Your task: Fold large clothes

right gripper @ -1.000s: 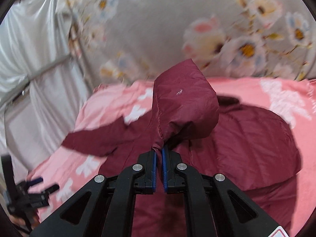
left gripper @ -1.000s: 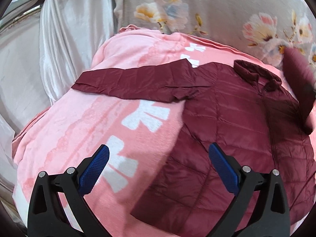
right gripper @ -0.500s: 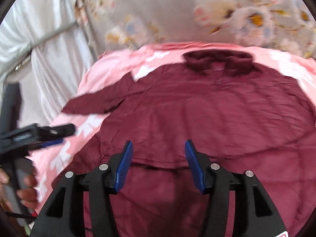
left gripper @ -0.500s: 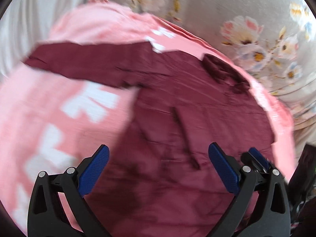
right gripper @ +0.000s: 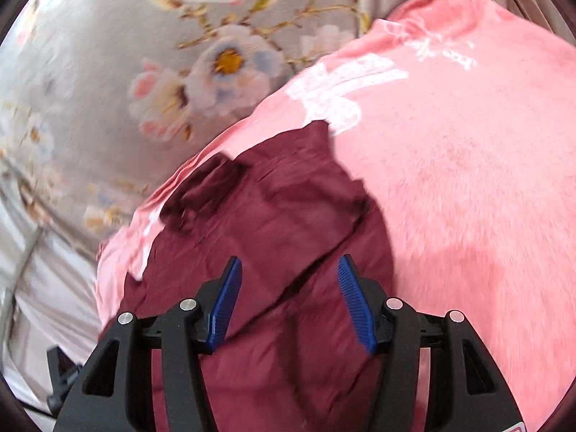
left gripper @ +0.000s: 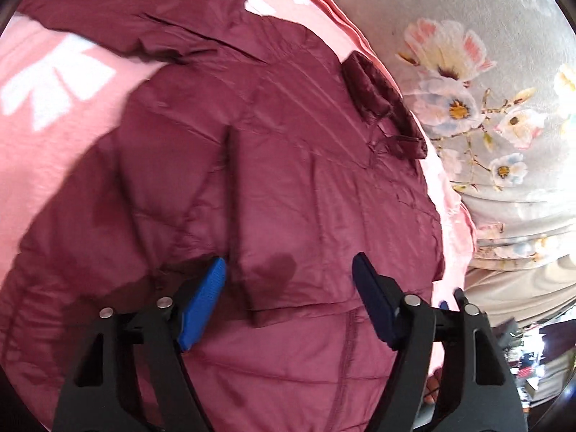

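Both grippers, left [left gripper: 288,277] and right [right gripper: 288,280], are hovering released over the quilted maroon jacket [left gripper: 288,180]; the left's jaws have just been narrowing. Bare pink fleece blanket [right gripper: 450,198] is lying open beyond the jacket's right edge.

One maroon padded jacket [left gripper: 288,165] on show, with one collar [left gripper: 381,104] and one sleeve [left gripper: 136,18] stretched out to the side. One pink blanket [right gripper: 468,180] beneath it. One grey flowered cloth [left gripper: 486,82] behind. Two grippers in play: the left gripper [left gripper: 288,302] and the right gripper [right gripper: 289,302], each with two blue pads.
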Available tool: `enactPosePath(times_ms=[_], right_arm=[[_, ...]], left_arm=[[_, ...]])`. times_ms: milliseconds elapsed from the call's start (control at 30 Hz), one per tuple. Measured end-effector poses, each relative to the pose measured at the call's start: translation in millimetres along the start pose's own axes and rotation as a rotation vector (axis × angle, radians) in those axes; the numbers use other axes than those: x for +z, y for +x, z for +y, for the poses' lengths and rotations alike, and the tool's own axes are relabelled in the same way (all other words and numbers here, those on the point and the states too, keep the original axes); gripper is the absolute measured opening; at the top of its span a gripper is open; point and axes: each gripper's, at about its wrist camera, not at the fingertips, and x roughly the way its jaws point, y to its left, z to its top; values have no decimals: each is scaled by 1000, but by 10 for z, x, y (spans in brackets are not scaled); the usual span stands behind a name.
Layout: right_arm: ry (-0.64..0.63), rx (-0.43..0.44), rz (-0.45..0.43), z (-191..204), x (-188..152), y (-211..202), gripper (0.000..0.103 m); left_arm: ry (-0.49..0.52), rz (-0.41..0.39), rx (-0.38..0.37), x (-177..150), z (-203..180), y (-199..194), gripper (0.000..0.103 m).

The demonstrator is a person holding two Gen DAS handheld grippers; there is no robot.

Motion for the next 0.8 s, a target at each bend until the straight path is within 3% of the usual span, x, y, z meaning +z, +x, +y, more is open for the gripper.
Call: enactPosePath(times_ms=[67, 100, 133, 167, 200, 267, 300, 367, 433, 500, 567, 667, 767, 800], right_arm=[[11, -4, 4, -57, 79, 115, 56], [22, -13, 9, -92, 123, 189, 56], [32, -16, 15, -120, 151, 258, 56], [45, -22, 23, -155, 178, 326, 56], [53, -26, 27, -182, 193, 376, 54], [72, -16, 14, -220, 288, 493, 47], [72, -6, 7, -215, 316, 493, 28], [69, 32, -27, -135, 418, 447, 2], [52, 88, -108, -37, 481, 262, 2], [-11, 81, -187, 80, 492, 67, 2], [-45, 2, -142, 48, 471, 176, 2], [-38, -15, -35, -78, 356, 274, 3], [-48, -30, -16, -107, 222, 204, 19], [-46, -24, -4, -117, 186, 206, 32]], left_arm=[[44, 8, 29, 33, -88, 79, 54], [67, 8, 51, 53, -112, 118, 42], [91, 11, 71, 73, -135, 162, 19], [108, 16, 76, 99, -141, 195, 7], [119, 15, 75, 126, -140, 207, 3], [150, -45, 105, 227, -164, 134, 1], [178, -88, 121, 286, -198, 65, 1], [217, -159, 145, 409, -257, -77, 1], [261, -217, 183, 511, -316, -170, 1], [297, -253, 260, 571, -293, -166, 0], [305, -237, 300, 579, -193, -63, 0], [306, -185, 342, 505, -24, 185, 0], [297, -173, 337, 462, 40, 258, 0], [300, -176, 338, 461, 40, 258, 0]])
